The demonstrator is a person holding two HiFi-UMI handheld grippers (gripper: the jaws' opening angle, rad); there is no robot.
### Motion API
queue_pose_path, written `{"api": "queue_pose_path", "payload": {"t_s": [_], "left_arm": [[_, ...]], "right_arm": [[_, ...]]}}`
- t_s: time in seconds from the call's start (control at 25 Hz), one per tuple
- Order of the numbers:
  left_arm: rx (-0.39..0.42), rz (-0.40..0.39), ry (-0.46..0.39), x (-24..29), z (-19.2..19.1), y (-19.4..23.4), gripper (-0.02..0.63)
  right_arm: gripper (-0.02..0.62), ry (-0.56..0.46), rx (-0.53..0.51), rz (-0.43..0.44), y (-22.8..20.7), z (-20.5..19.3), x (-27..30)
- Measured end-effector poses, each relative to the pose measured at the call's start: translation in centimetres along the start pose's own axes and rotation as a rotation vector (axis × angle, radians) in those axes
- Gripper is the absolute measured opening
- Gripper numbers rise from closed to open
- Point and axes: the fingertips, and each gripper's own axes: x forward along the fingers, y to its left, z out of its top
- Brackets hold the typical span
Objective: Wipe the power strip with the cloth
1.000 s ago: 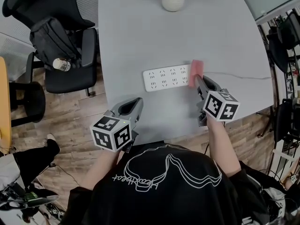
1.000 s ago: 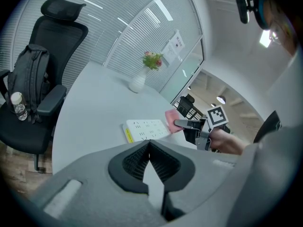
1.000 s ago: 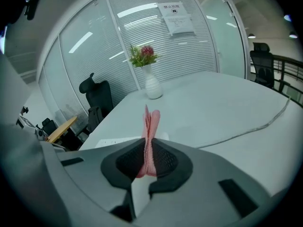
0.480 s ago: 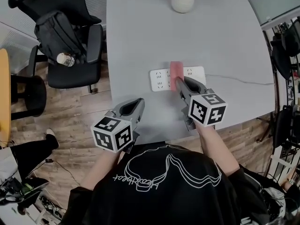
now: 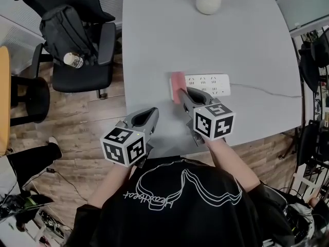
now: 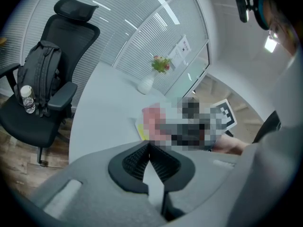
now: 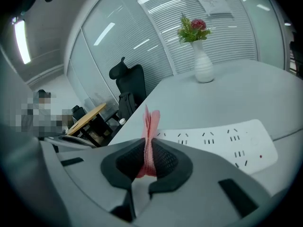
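Head view: the right gripper (image 5: 181, 92) reaches over the near part of the grey table (image 5: 154, 40); its jaws pinch a pink cloth (image 5: 177, 80), and from above the cloth covers the left end of the white power strip (image 5: 208, 84). The strip lies flat on the table with its length running left to right; a thin cable (image 5: 262, 90) leaves its right end and runs toward the table's right edge. In the right gripper view the cloth stands as an upright fold squeezed between the two black pads, its top edge rising above them; the strip's rows of sockets stretch away to the right just beyond the jaws.

The left gripper (image 5: 146, 115) is held at the table's near edge, left of the right gripper and well apart from the strip; in the left gripper view its jaws are pressed together with nothing between them.

A white vase (image 5: 209, 1) with flowers stands at the far side of the table, well apart from the strip. To the left of the table a black office chair (image 5: 100, 45) stands on the wooden floor (image 5: 77, 138); a black backpack (image 5: 61, 30) sits on its seat, with a bottle (image 5: 73, 60) against it.
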Motion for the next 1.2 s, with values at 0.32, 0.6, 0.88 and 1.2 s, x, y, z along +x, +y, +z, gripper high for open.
{"api": "queue_pose_path", "payload": {"t_s": [0.32, 0.6, 0.88, 1.2], "left_arm": [[-0.015, 0.006, 0.008, 0.0, -0.8, 0.6, 0.012], [-0.016, -0.005, 0.011, 0.3, -1.0, 0.2, 0.012], [-0.01, -0.009, 0.016, 0.5, -0.8, -0.2, 0.012], [0.0, -0.021, 0.031, 1.3, -0.9, -0.9, 0.012]], "right_arm": [[0.041, 0.011, 0.016, -0.004, -0.2, -0.7, 1.0], [0.041, 0.012, 0.014, -0.013, -0.5, -0.9, 0.9], [0.041, 0.008, 0.021, -0.02, -1.2, -1.1, 0.2], [0.044, -0.005, 0.041, -0.063, -3.4, -1.3, -1.3]]}}
